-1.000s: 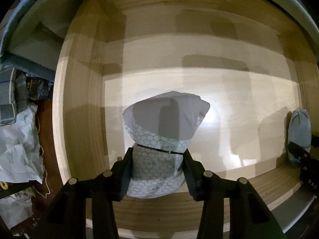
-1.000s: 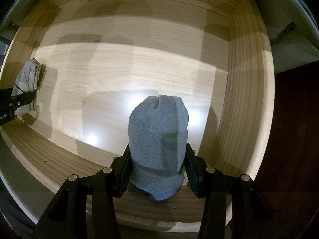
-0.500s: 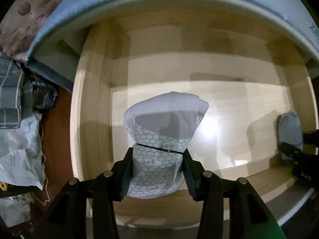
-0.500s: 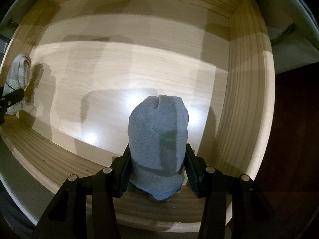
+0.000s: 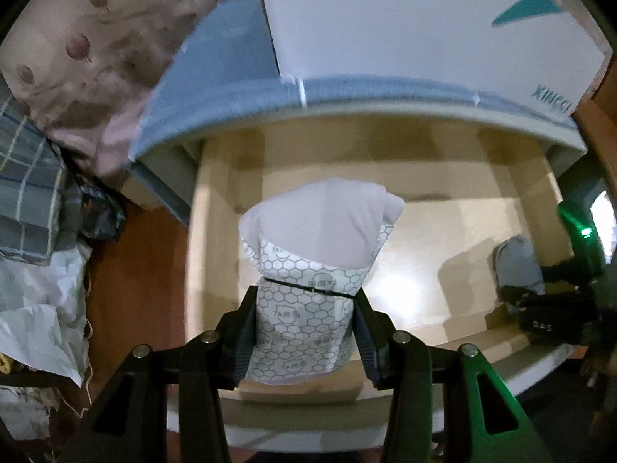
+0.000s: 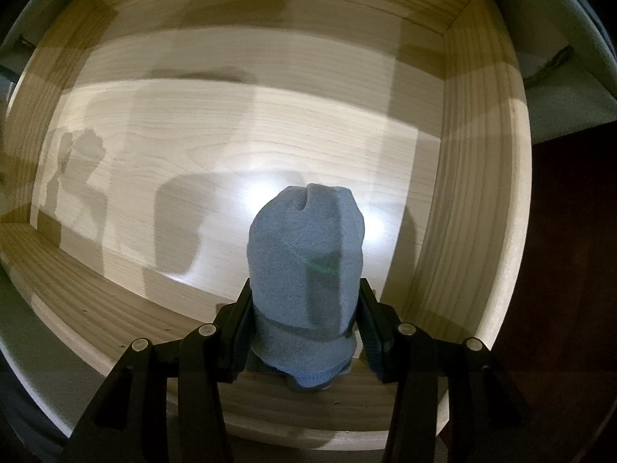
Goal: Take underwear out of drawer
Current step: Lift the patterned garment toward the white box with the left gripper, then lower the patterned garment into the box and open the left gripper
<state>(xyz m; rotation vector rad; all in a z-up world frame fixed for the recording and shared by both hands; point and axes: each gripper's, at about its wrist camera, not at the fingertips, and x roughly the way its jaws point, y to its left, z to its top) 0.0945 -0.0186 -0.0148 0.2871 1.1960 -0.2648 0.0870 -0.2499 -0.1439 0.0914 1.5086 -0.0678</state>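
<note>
L gripper (image 5: 304, 332) clamped on rolled white hexagon-print underwear (image 5: 308, 289), held above pale wooden drawer (image 5: 216, 208) w/ bare floor. R gripper (image 6: 304, 324) clamped on rolled grey-blue knit underwear (image 6: 306, 254), low inside drawer near R wall. Beyond: grey mattress edge (image 5: 231, 104), white box (image 5: 405, 19).

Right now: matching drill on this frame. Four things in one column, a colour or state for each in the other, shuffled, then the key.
Column 1:
1. left gripper
2. right gripper
3. wooden drawer
4. white box

Column 2:
A. teal triangle printed on it
B. shut on the blue knit roll
C. pulled open, bare floor showing
D. shut on the white hexagon-print roll

Pairs: 1-D, 2-B, 3-C, 4-A
</note>
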